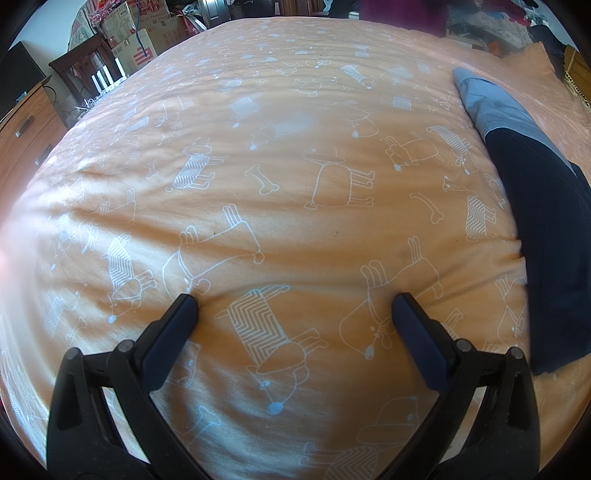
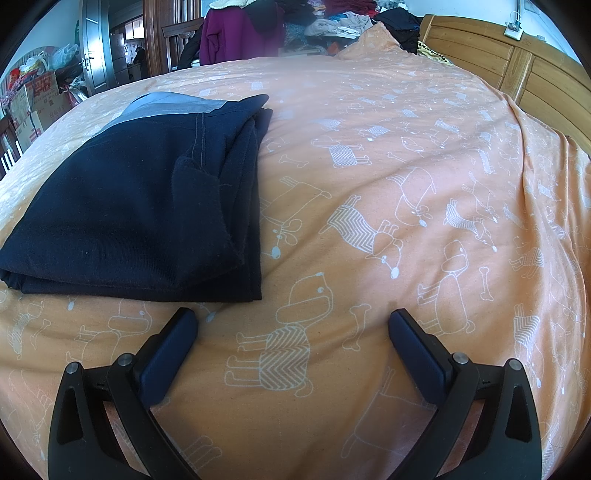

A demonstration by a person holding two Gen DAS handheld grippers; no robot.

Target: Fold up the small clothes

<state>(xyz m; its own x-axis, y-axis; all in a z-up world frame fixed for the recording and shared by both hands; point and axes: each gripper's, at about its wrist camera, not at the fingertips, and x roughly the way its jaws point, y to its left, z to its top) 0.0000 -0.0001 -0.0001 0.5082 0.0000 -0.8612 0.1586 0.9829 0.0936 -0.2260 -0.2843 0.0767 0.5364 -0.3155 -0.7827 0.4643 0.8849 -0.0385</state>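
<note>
A folded dark navy garment (image 2: 129, 206) with a grey-blue band (image 2: 166, 105) at its far end lies flat on the orange dog-print bedspread (image 2: 406, 221). In the right wrist view it fills the left half, just beyond the left fingertip. My right gripper (image 2: 293, 319) is open and empty, low over the bedspread, right of the garment's near corner. In the left wrist view the garment (image 1: 546, 236) lies along the right edge. My left gripper (image 1: 295, 302) is open and empty over bare bedspread (image 1: 258, 184), well left of the garment.
A wooden headboard (image 2: 517, 70) stands at the far right. A pile of clothes (image 2: 332, 22) and a purple jacket (image 2: 236, 33) lie beyond the bed. Cardboard boxes (image 1: 140, 40), a dark wooden chair (image 1: 85, 70) and a wooden dresser (image 1: 26, 129) stand at the far left.
</note>
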